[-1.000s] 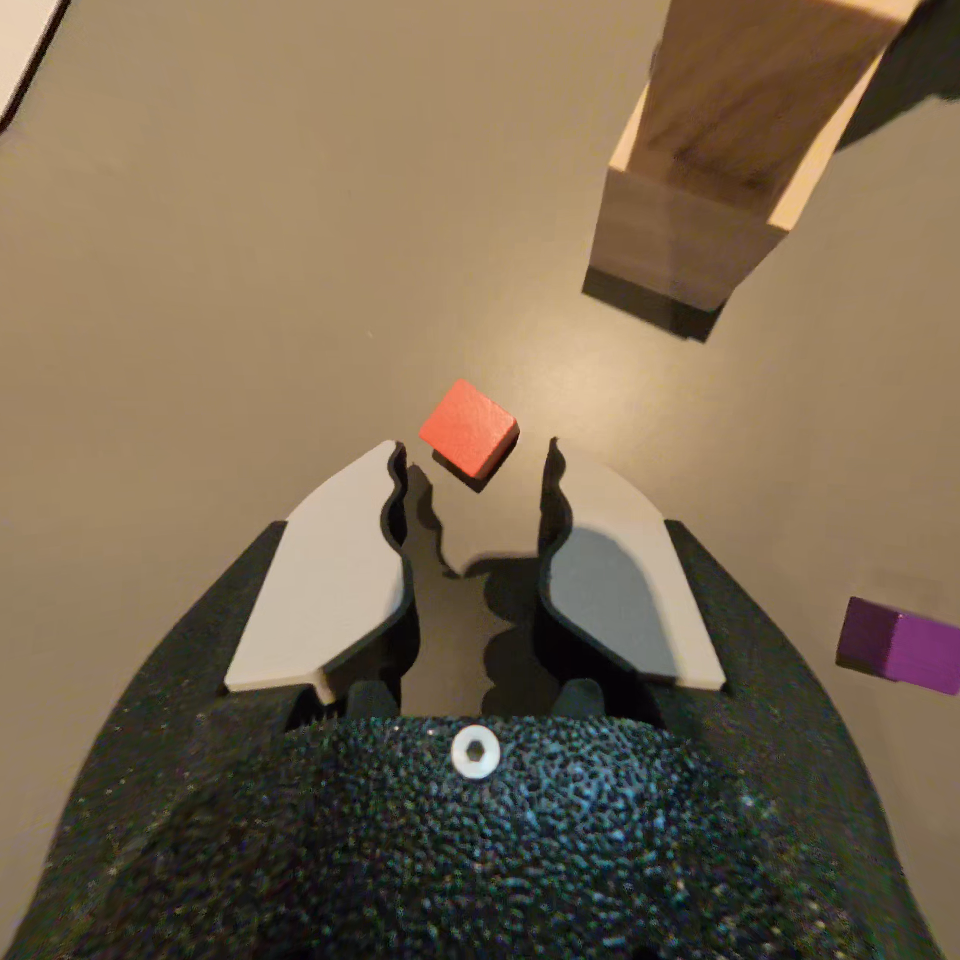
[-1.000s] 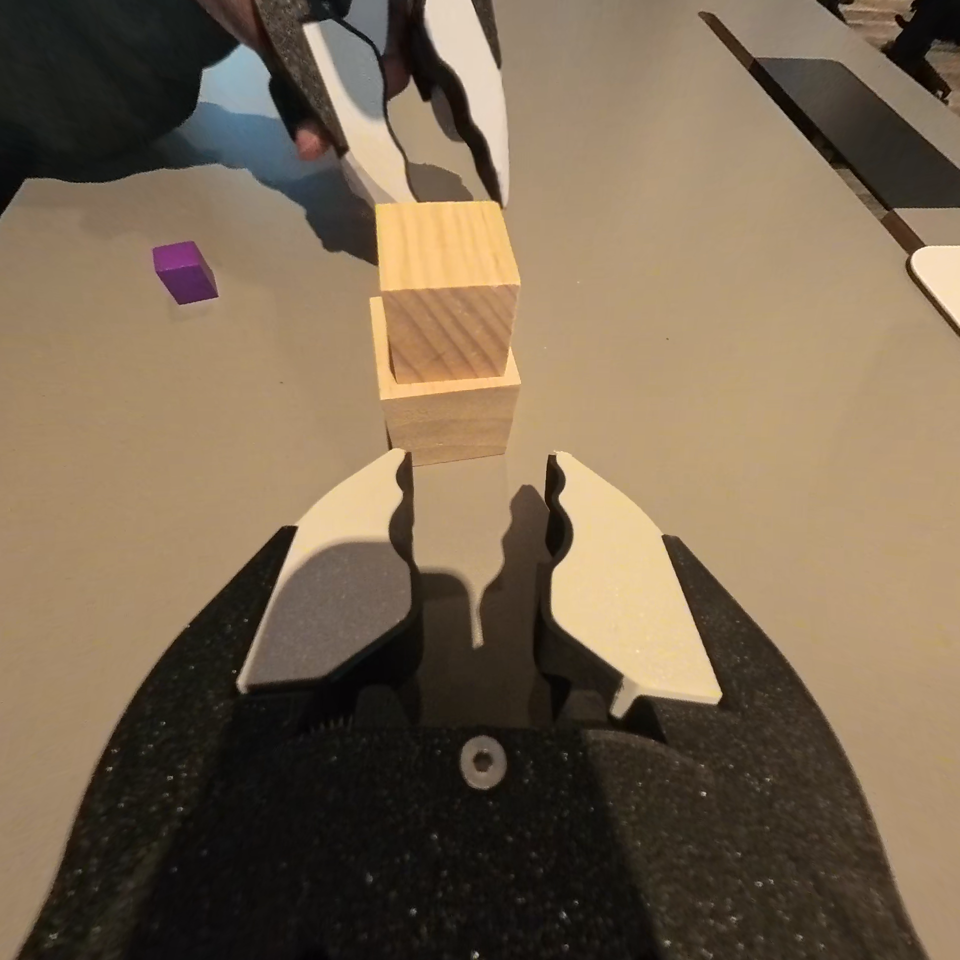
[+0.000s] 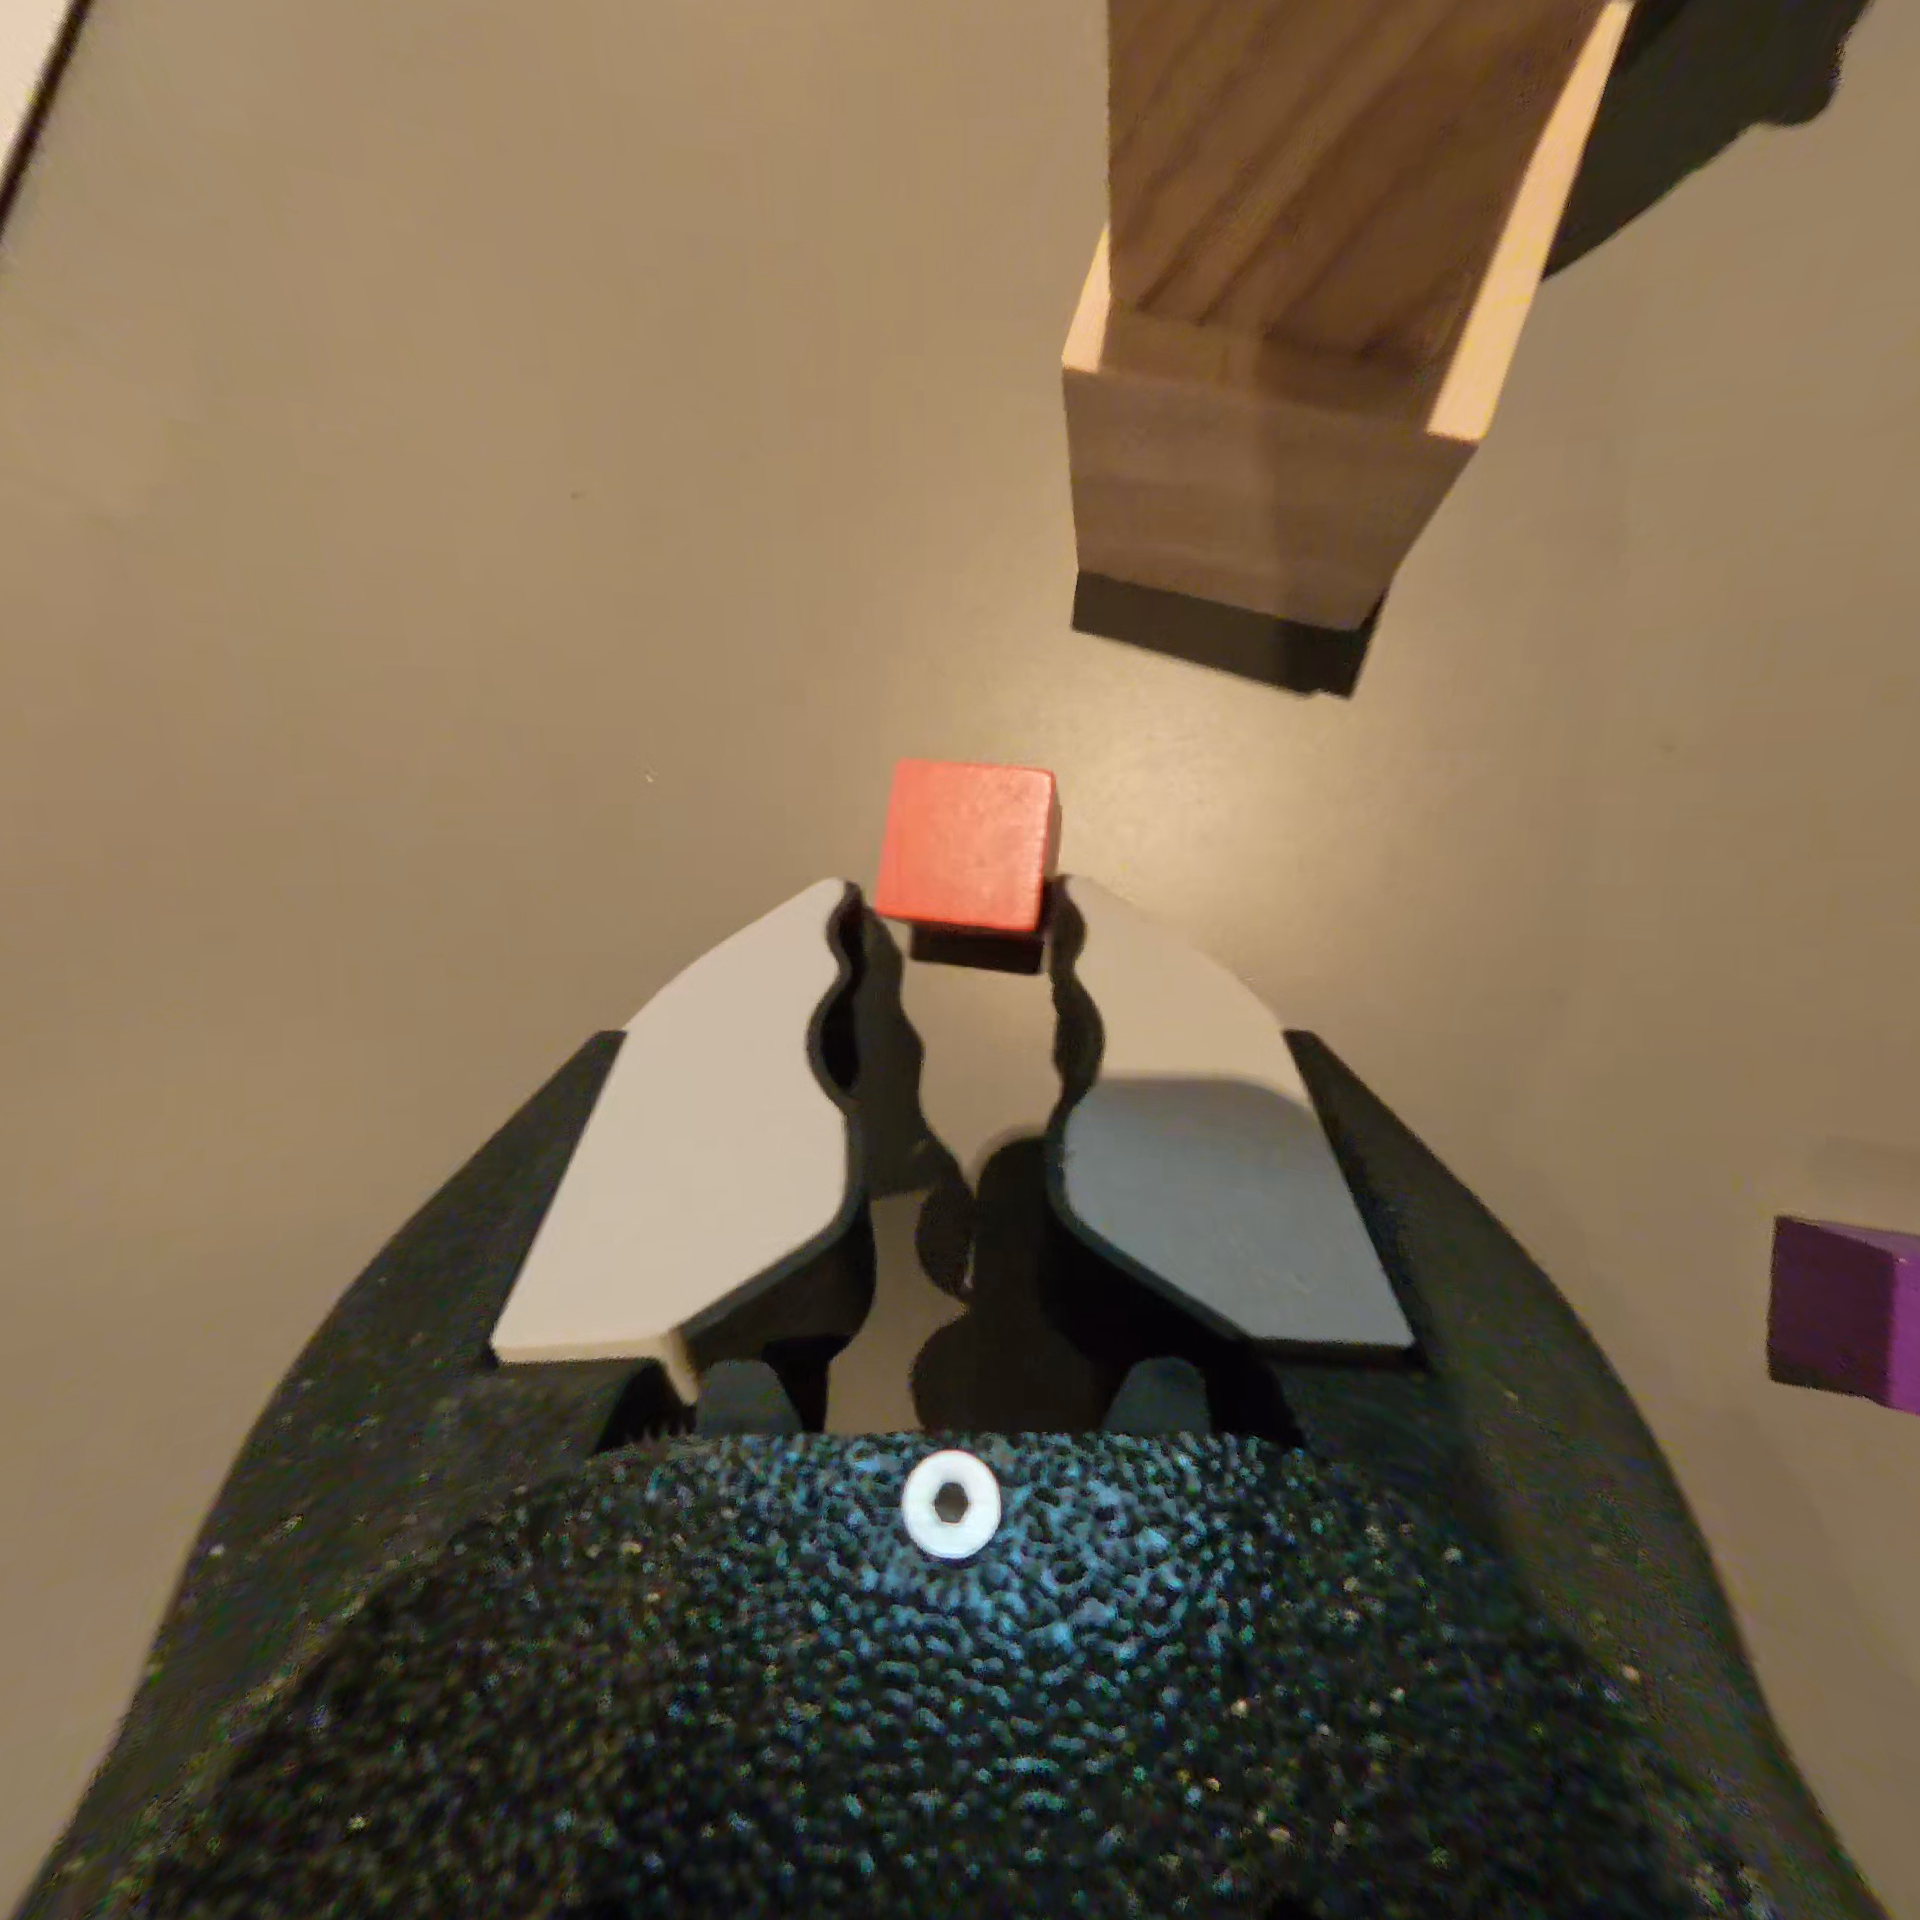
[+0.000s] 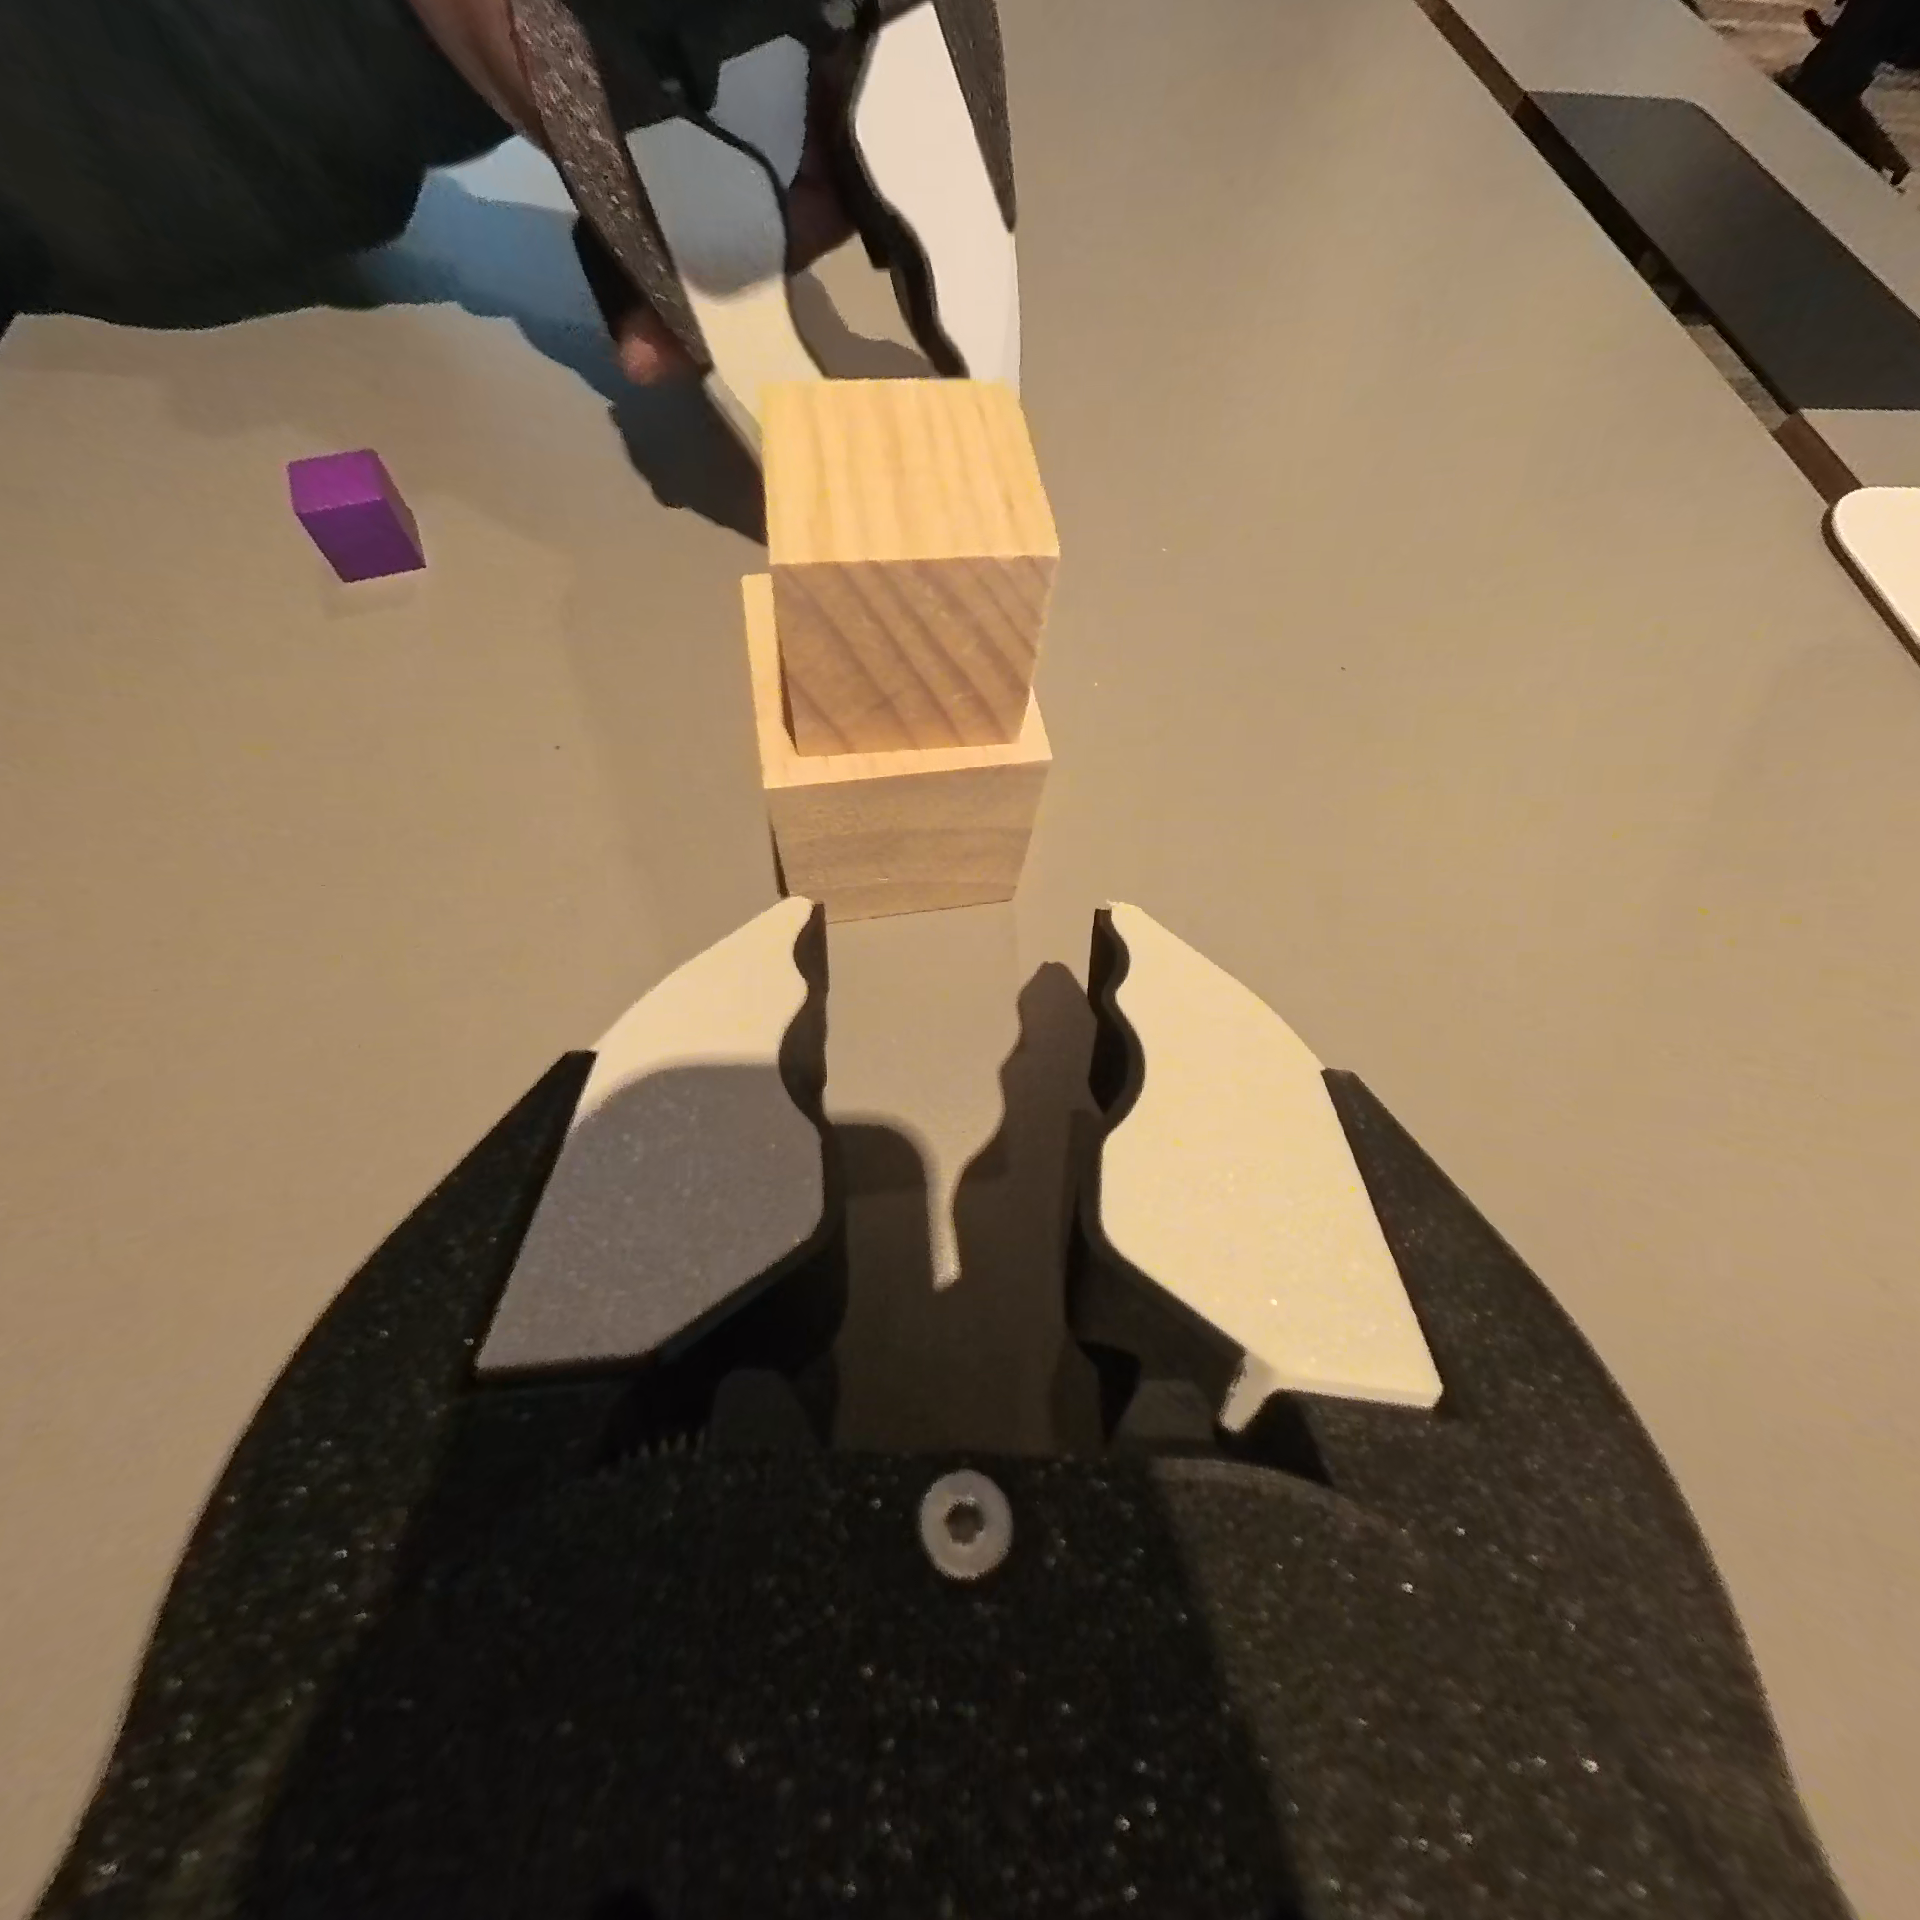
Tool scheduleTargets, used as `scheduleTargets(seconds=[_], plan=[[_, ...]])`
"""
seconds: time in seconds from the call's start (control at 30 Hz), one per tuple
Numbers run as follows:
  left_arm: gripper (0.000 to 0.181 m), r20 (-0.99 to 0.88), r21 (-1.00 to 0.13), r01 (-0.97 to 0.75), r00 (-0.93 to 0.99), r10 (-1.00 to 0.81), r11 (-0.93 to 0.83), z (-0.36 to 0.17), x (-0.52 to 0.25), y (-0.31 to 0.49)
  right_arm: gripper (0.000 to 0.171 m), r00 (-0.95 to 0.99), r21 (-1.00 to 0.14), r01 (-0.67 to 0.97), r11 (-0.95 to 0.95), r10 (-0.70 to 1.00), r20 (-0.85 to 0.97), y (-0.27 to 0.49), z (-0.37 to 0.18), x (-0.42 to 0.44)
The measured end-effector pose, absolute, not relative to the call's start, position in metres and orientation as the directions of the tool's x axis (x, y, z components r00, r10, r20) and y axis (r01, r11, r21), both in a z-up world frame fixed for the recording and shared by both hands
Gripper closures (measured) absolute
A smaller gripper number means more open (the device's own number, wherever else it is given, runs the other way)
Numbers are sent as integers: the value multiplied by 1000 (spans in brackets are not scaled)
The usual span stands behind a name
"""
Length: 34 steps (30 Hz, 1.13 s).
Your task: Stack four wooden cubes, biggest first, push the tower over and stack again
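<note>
Two pale wooden cubes make the tower: the larger cube (image 4: pixel 902 831) sits on the grey table (image 4: pixel 1403 831), and the smaller pale cube (image 4: pixel 906 582) rests on top of it, set toward the larger one's right edge in the right wrist view; both show plain wood grain. Beyond the tower, seen from the left wrist view, a small red cube (image 3: pixel 968 844) lies flat on the table, matte with crisp edges; a small purple cube (image 3: pixel 1844 1325) lies to the tower's side, well apart from it.

The left claw (image 3: pixel 954 904) points steeply down at the table on the far side of the tower, a person's hand (image 4: pixel 644 348) gripping it; its fingers stand apart, tips flanking the near corners of the red cube, and whether they touch it I cannot tell. The right claw (image 4: pixel 954 914) is held low and level, aimed at the tower's base, fingers apart and holding nothing, tips just short of the larger cube.
</note>
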<state>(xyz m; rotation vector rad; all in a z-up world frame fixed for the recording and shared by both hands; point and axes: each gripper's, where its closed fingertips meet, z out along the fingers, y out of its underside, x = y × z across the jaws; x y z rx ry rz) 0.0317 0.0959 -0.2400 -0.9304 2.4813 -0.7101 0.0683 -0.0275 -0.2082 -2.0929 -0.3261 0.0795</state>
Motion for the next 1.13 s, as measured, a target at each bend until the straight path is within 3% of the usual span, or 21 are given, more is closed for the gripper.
scheduleTargets(seconds=[0.2, 0.5, 0.77, 1.13], plan=[[153, -172, -659, -443, -698, -695, 607, -226, 41, 92, 123, 961, -848, 205, -489, 265, 80, -28, -209, 68], [153, -185, -844, -172, -795, -578, 508, -149, 33, 56, 123, 965, -849, 197, -490, 252, 78, -27, -209, 70], [153, -178, -736, -163, -890, -420, 657, -127, 46, 23, 123, 966, -850, 192, -491, 248, 75, -27, -208, 71], [153, -124, -687, -221, -903, -411, 692, -144, 48, 5, 123, 963, -848, 204, -489, 256, 84, -27, -209, 69]])
